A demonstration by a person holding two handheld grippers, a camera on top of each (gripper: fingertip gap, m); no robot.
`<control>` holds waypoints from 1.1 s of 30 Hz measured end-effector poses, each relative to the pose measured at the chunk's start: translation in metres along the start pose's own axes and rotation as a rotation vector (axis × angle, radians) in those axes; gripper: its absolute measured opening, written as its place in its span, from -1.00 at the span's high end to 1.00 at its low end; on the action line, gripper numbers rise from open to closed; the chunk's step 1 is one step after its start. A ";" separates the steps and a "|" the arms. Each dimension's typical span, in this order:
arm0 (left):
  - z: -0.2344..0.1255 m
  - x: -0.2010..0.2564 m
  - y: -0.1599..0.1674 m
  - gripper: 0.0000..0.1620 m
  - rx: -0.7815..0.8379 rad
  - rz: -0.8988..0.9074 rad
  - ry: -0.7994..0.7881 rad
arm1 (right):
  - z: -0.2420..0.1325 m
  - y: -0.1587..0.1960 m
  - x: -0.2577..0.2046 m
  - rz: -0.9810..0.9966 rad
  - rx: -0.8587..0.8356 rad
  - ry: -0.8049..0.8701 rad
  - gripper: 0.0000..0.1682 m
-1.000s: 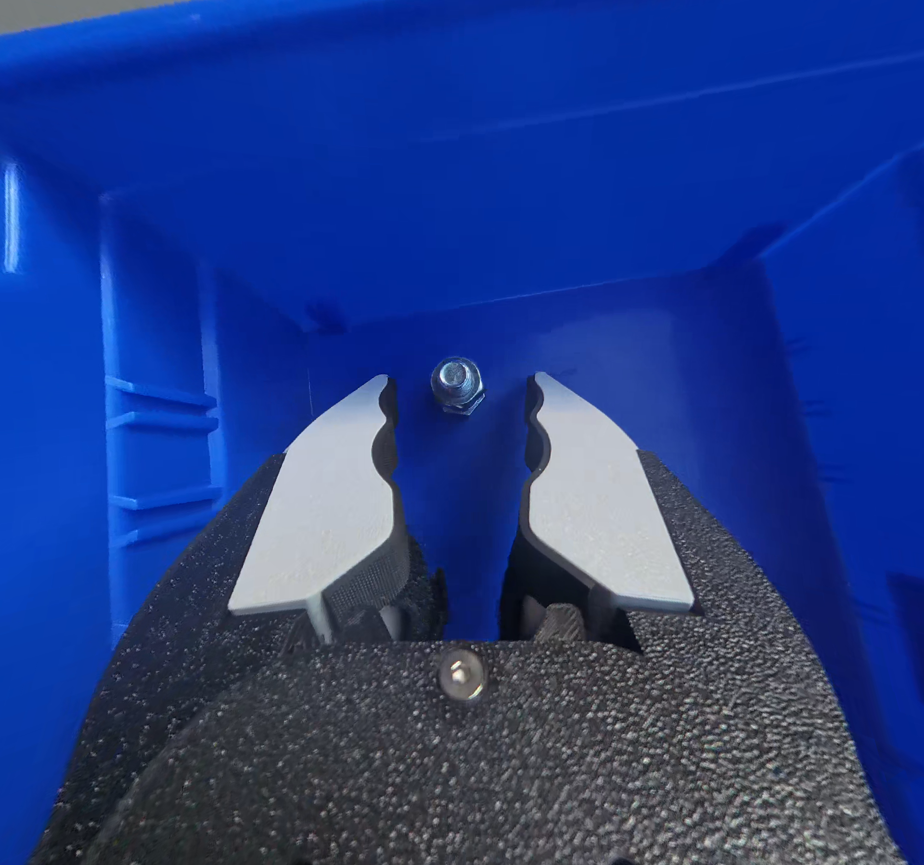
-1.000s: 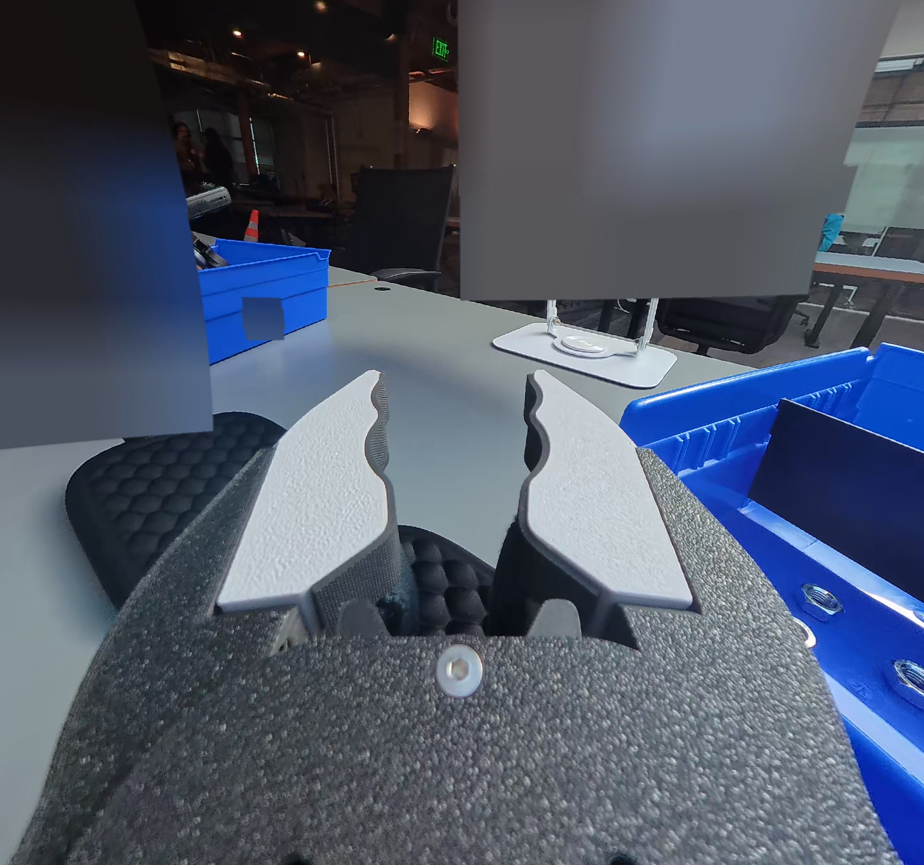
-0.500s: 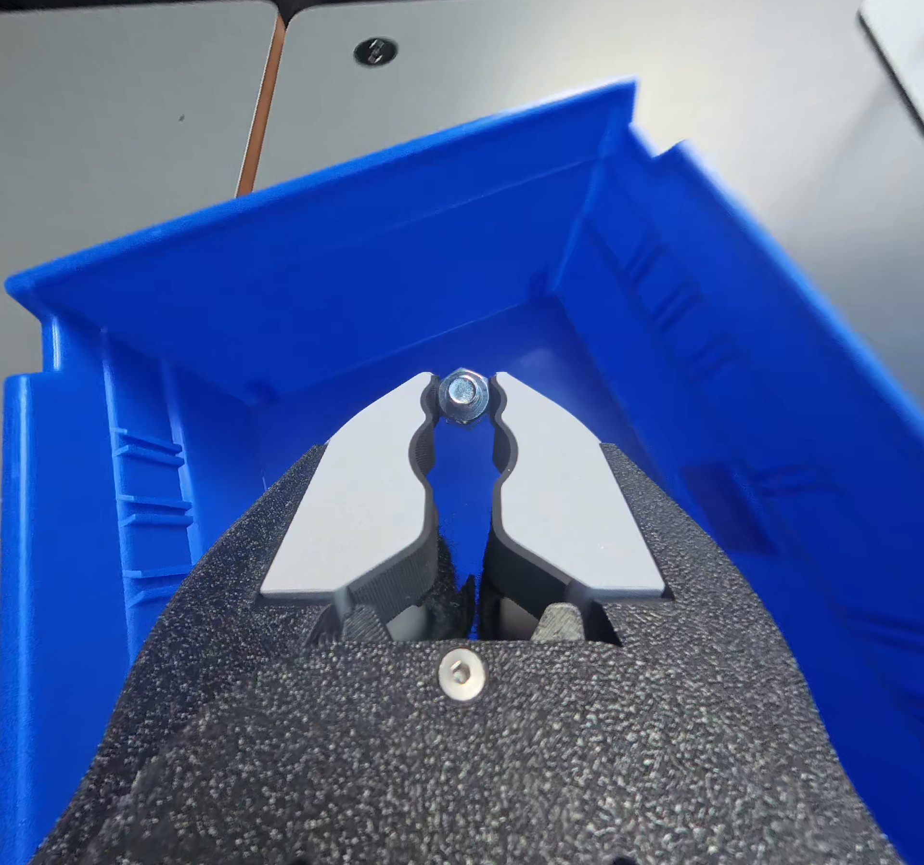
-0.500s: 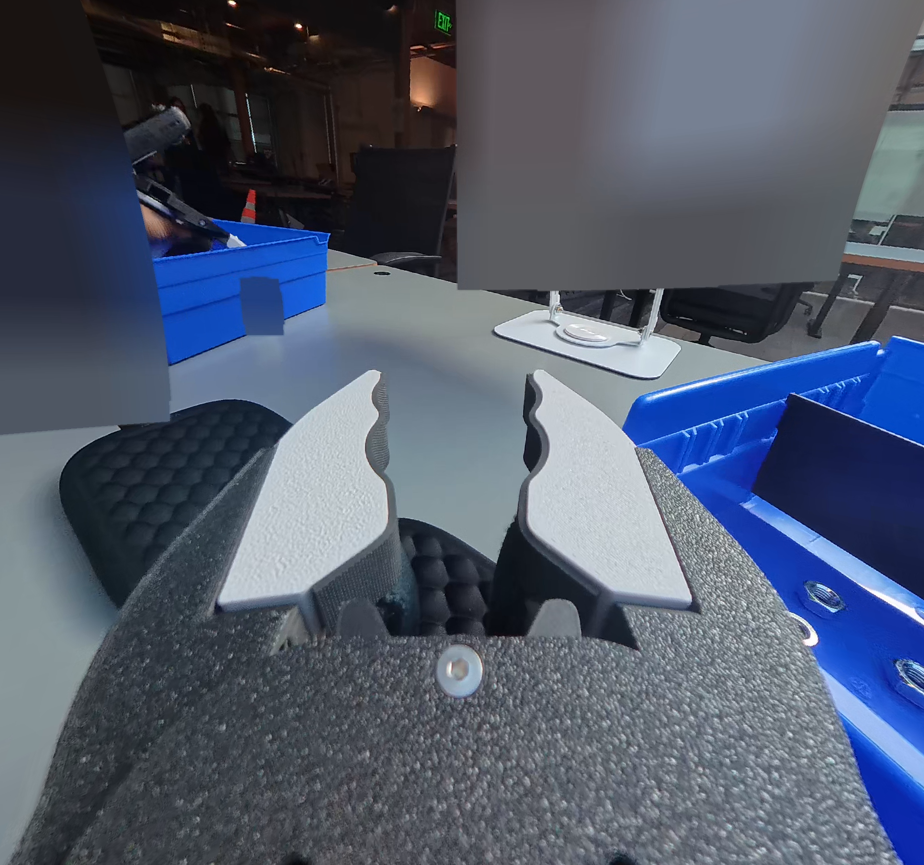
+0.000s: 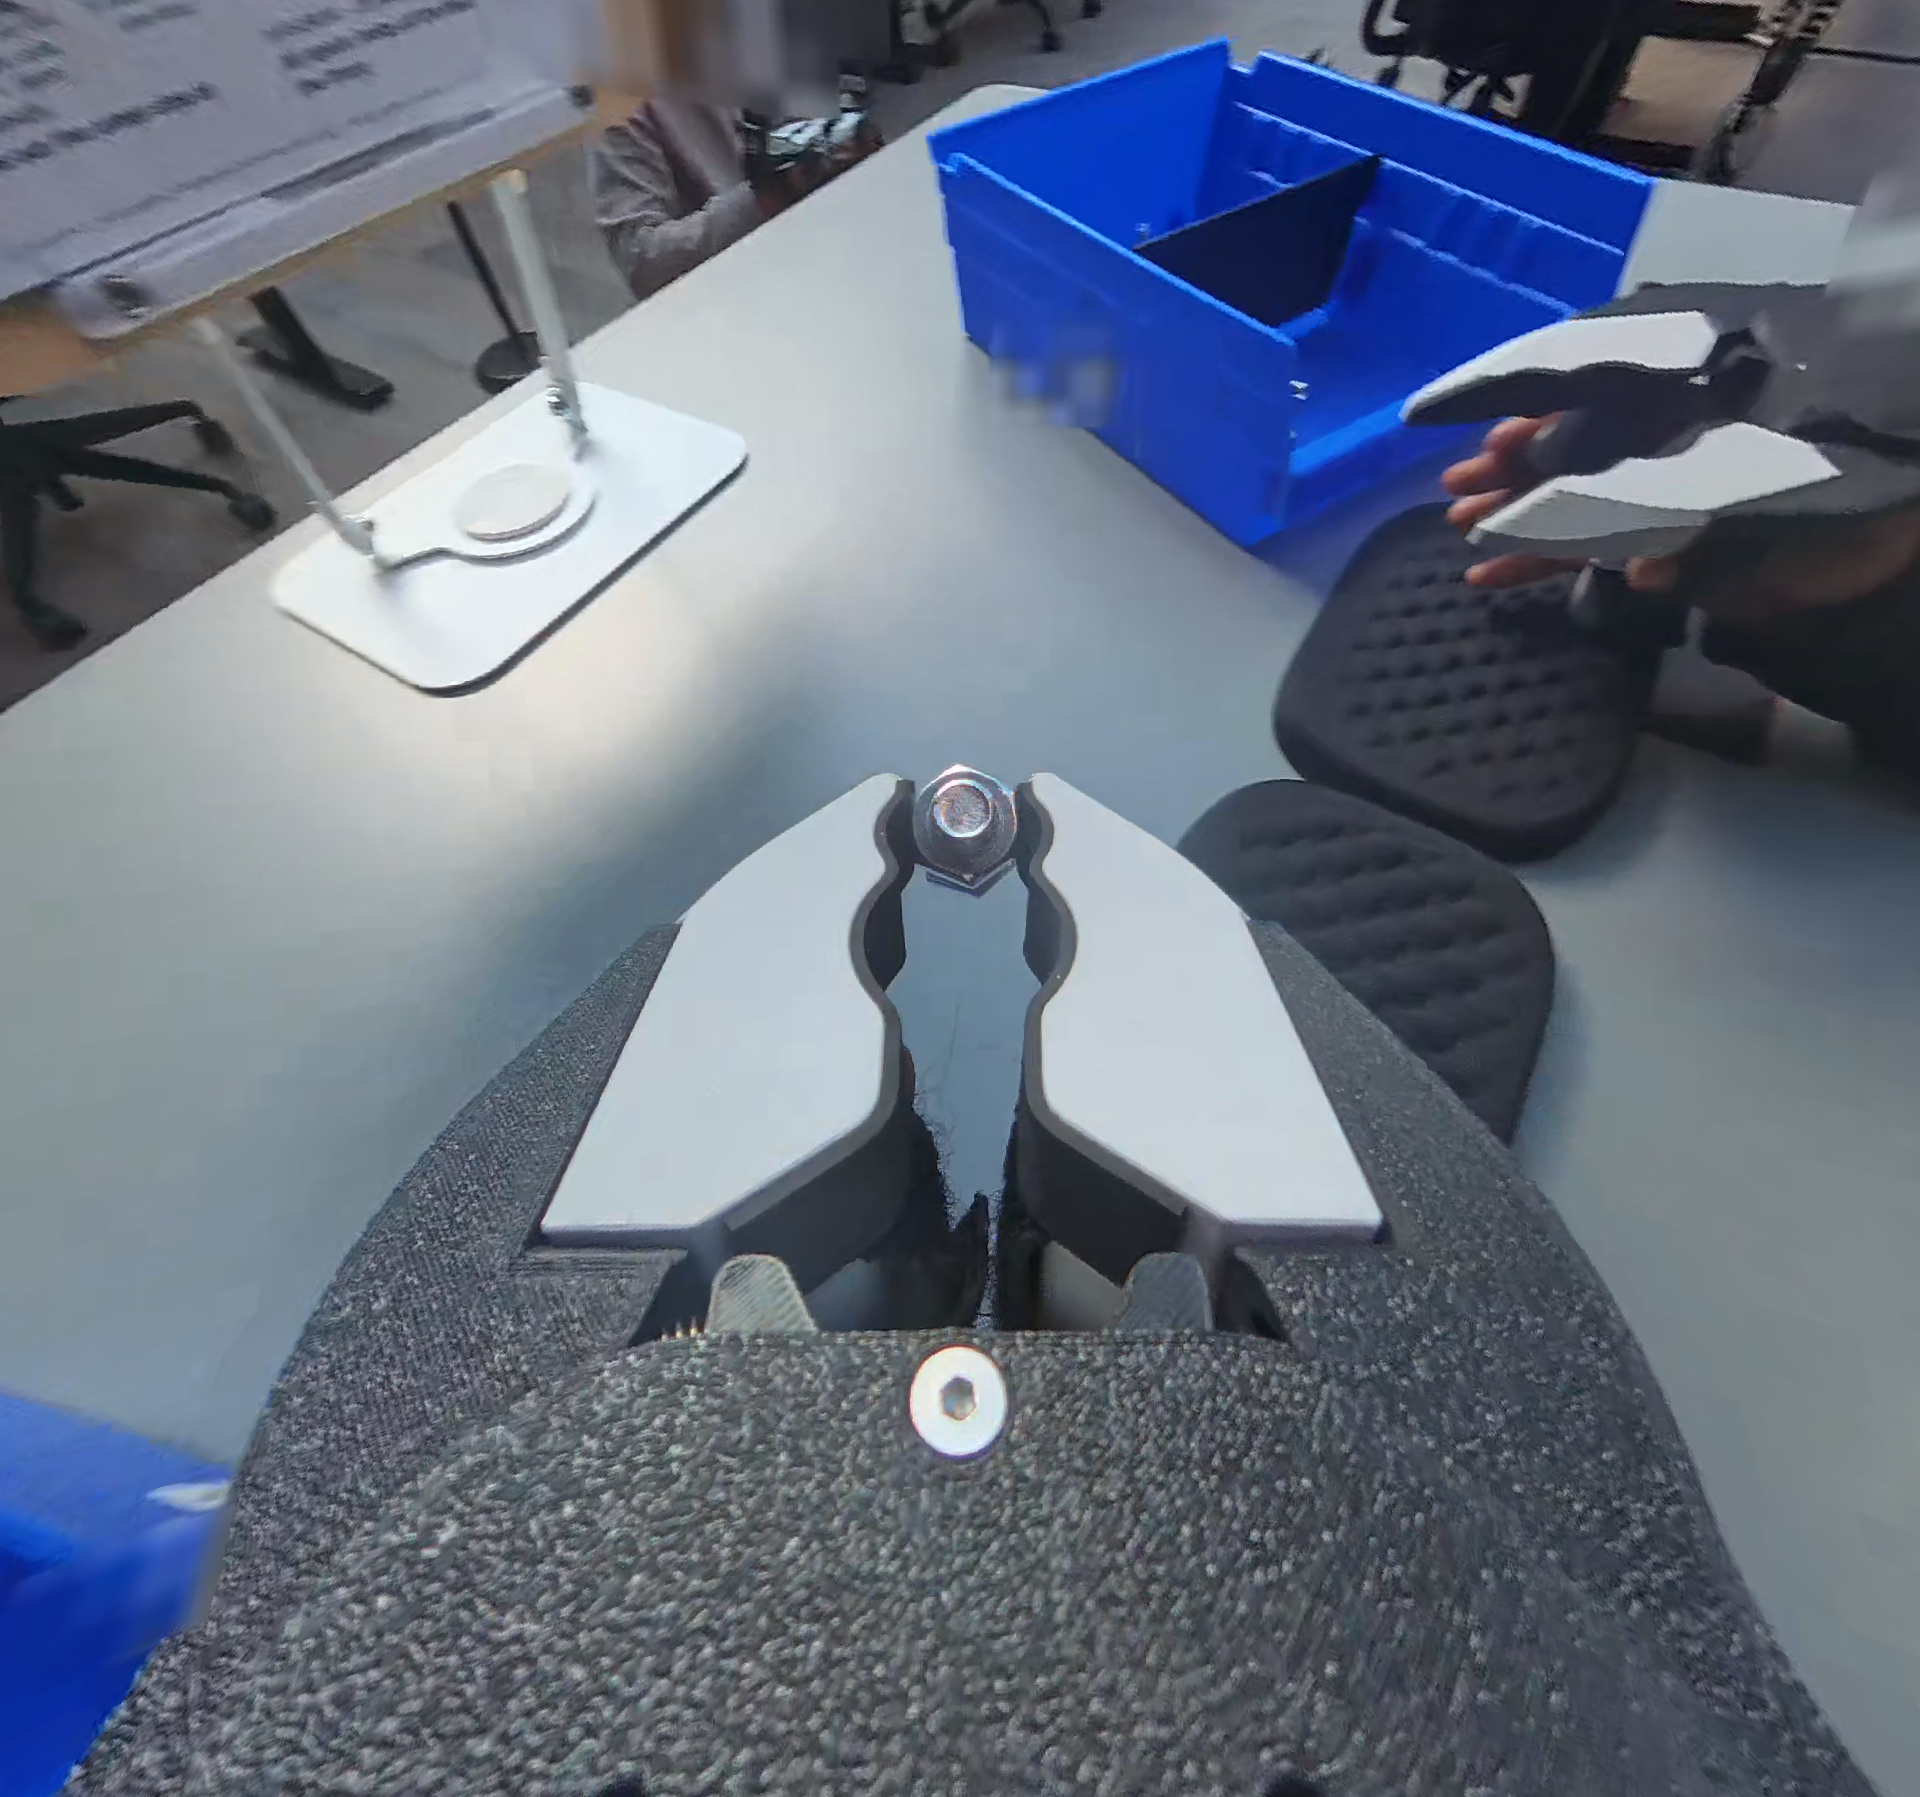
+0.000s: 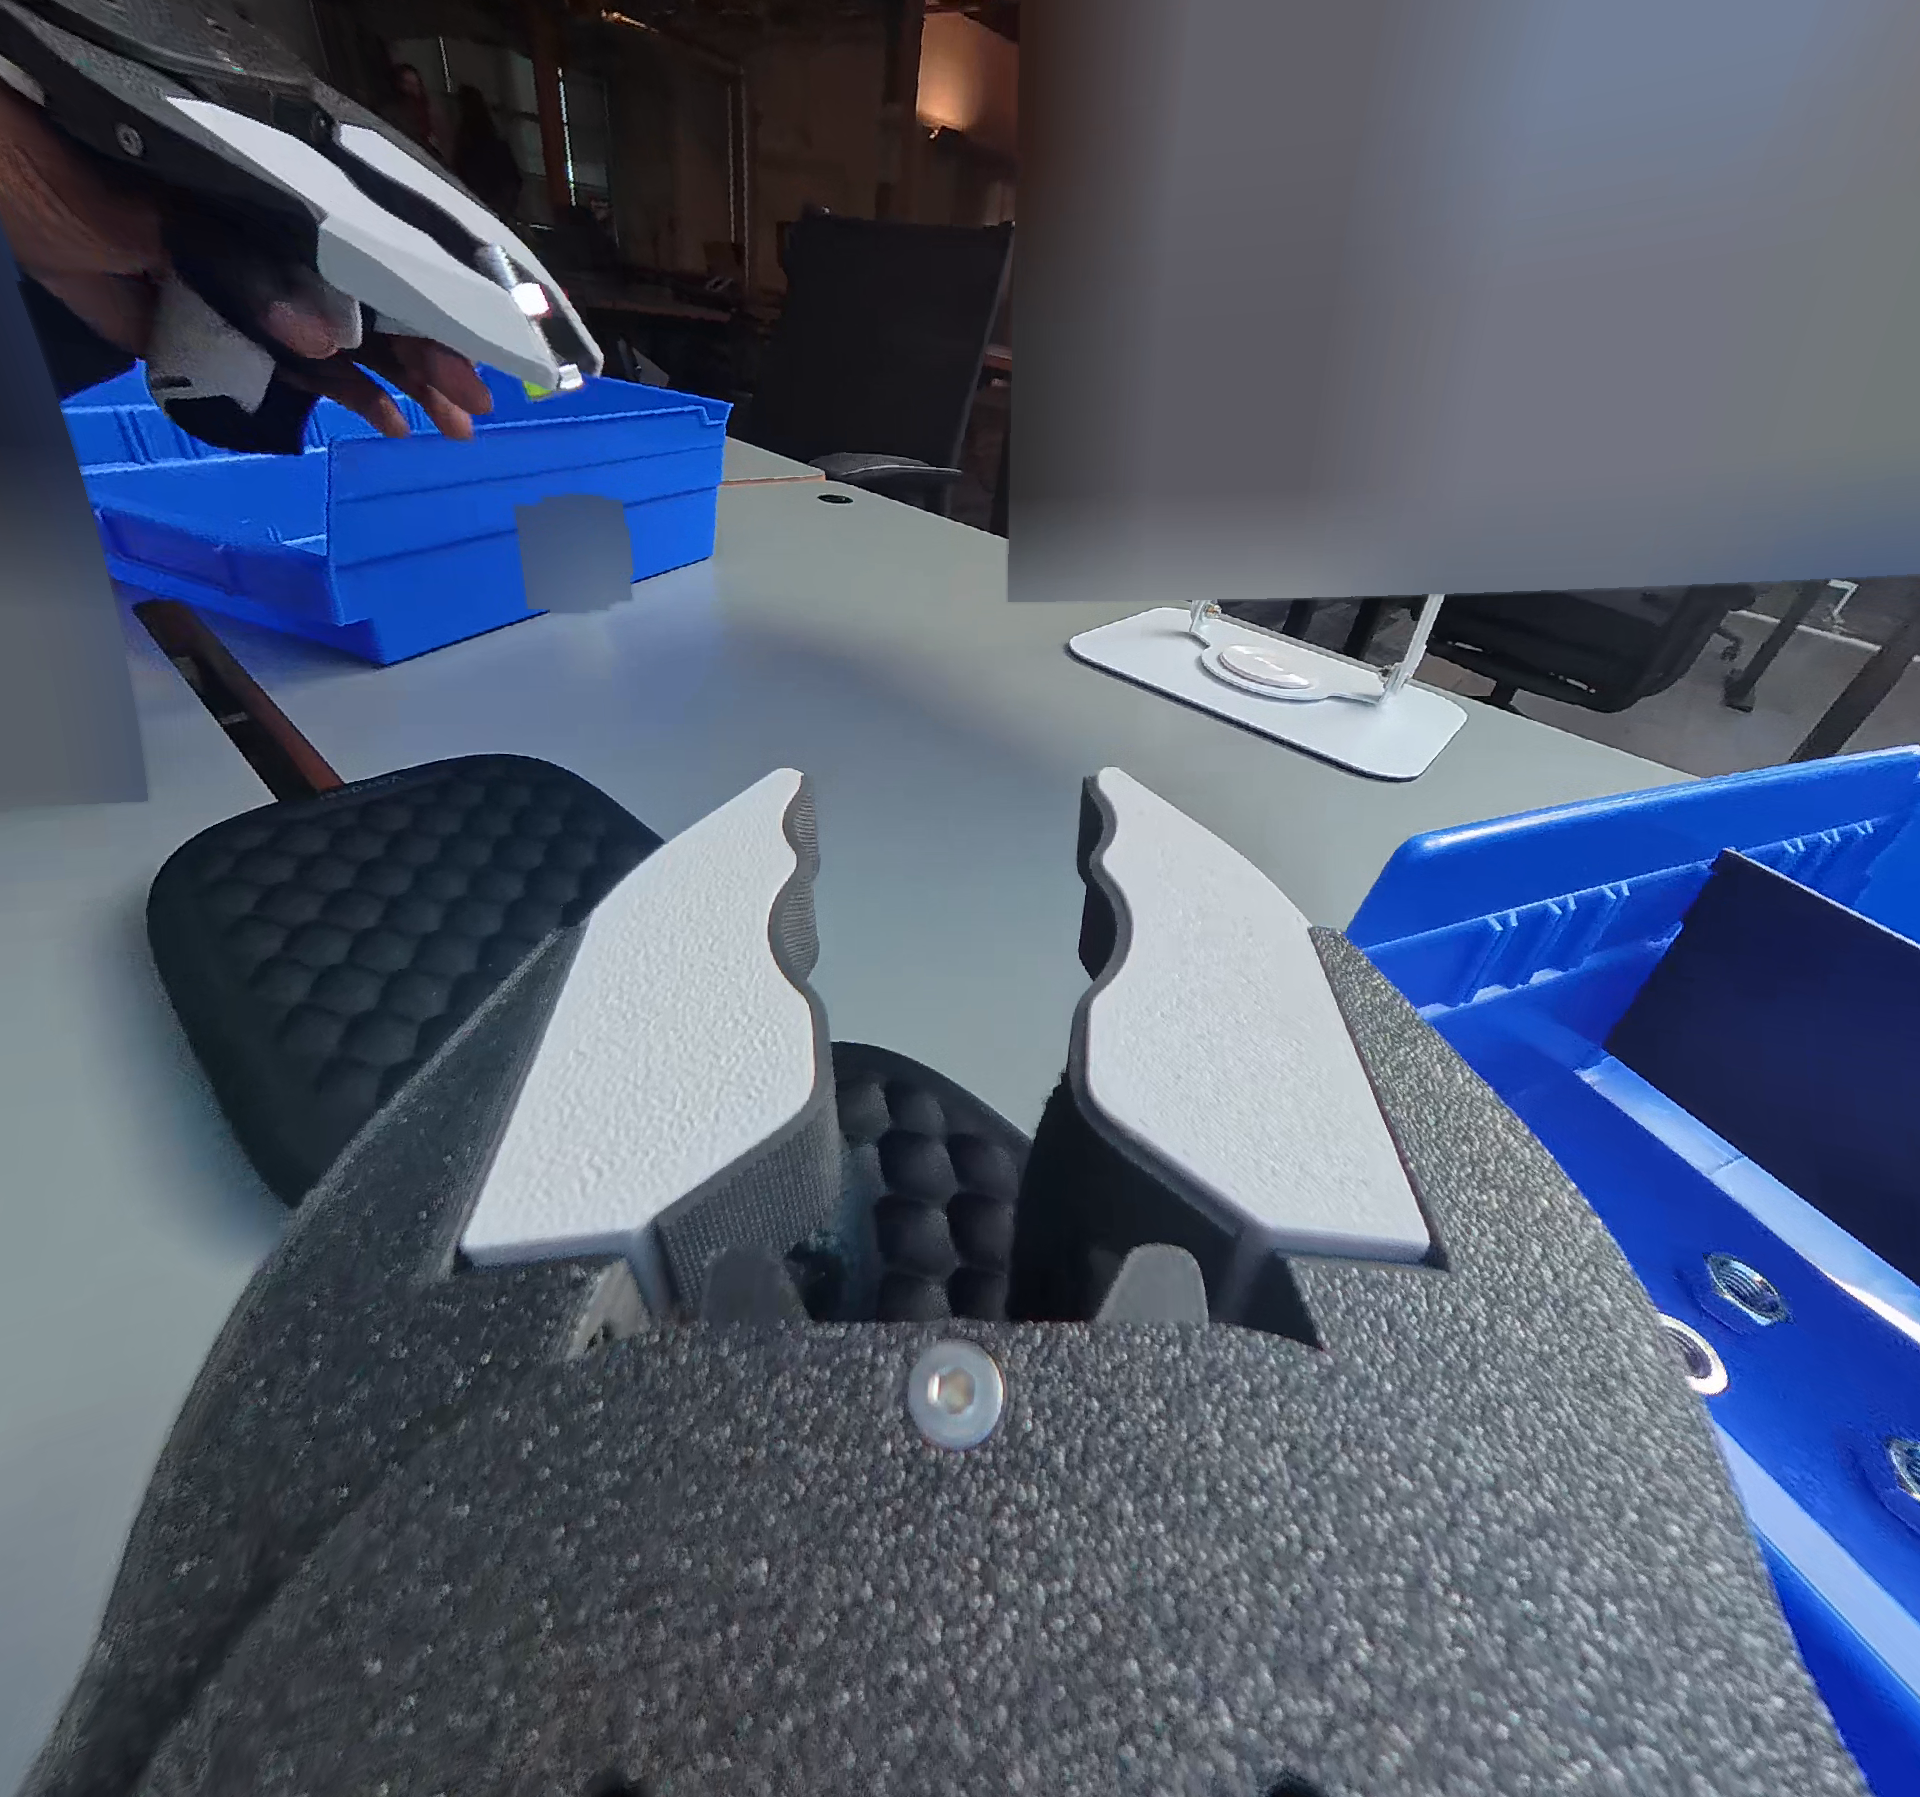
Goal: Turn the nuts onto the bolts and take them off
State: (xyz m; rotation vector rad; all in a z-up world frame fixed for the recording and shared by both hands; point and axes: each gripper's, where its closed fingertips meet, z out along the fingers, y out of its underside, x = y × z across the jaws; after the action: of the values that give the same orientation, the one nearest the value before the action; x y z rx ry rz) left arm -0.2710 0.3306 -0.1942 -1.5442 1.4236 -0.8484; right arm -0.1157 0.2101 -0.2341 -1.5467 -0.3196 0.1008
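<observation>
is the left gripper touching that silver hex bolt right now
Touching. The left wrist view shows the left gripper with both grey fingertips pressed against the sides of the silver hex-headed bolt, no gap either side, above the grey table.

The bolt (image 5: 964, 828) shows only its end between the left tongs (image 5: 964, 812); its shank is hidden behind them, and whether a nut sits on it cannot be told. At the lower left of the left wrist view a blue bin (image 5: 73, 1581) is smeared and cut by the frame edge. At the right edge of the right wrist view, the nuts (image 6: 1745, 1290) are partly cropped. The right tongs (image 5: 1455, 469) appear blurred at the right of the left wrist view.
</observation>
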 end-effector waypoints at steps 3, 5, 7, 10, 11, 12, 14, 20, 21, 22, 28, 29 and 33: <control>0.025 0.051 0.010 0.77 -0.042 0.046 0.145 | 0.001 0.002 -0.003 -0.006 -0.015 -0.021 0.43; 0.039 0.076 0.022 0.77 -0.076 0.064 0.214 | 0.002 0.002 -0.004 -0.009 -0.020 -0.026 0.43; 0.052 0.093 0.035 0.77 -0.112 0.086 0.246 | 0.002 0.003 -0.006 -0.016 -0.028 -0.037 0.45; 0.068 0.112 0.053 0.77 -0.158 0.103 0.300 | 0.005 0.007 -0.019 -0.038 -0.070 -0.137 0.52; 0.072 0.116 0.058 0.77 -0.169 0.109 0.312 | 0.006 0.010 -0.024 -0.045 -0.093 -0.177 0.55; 0.075 0.118 0.062 0.77 -0.178 0.115 0.319 | 0.006 0.013 -0.029 -0.054 -0.121 -0.215 0.55; 0.080 0.124 0.068 0.77 -0.185 0.123 0.337 | 0.007 0.021 -0.037 -0.077 -0.175 -0.277 0.55; 0.089 0.132 0.088 0.77 -0.261 0.144 0.374 | 0.008 0.023 -0.066 -0.201 -0.268 -0.514 0.73; 0.090 0.133 0.090 0.77 -0.269 0.154 0.375 | 0.008 0.020 -0.071 -0.257 -0.287 -0.577 0.74; 0.091 0.134 0.091 0.77 -0.272 0.162 0.379 | 0.008 0.017 -0.078 -0.325 -0.306 -0.654 0.75; 0.094 0.138 0.091 0.77 -0.268 0.157 0.396 | 0.016 0.003 -0.107 -0.795 -0.348 -1.106 0.86; 0.094 0.138 0.091 0.77 -0.266 0.156 0.397 | 0.019 0.007 -0.109 -0.858 -0.378 -1.165 0.86; 0.094 0.138 0.091 0.77 -0.261 0.155 0.395 | 0.027 0.025 -0.112 -1.013 -0.487 -1.338 0.86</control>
State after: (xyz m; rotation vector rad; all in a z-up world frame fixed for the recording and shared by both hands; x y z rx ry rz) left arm -0.2069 0.2077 -0.3248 -1.4815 1.9792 -0.9374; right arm -0.2267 0.2075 -0.2749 -1.3866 -2.2554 0.2578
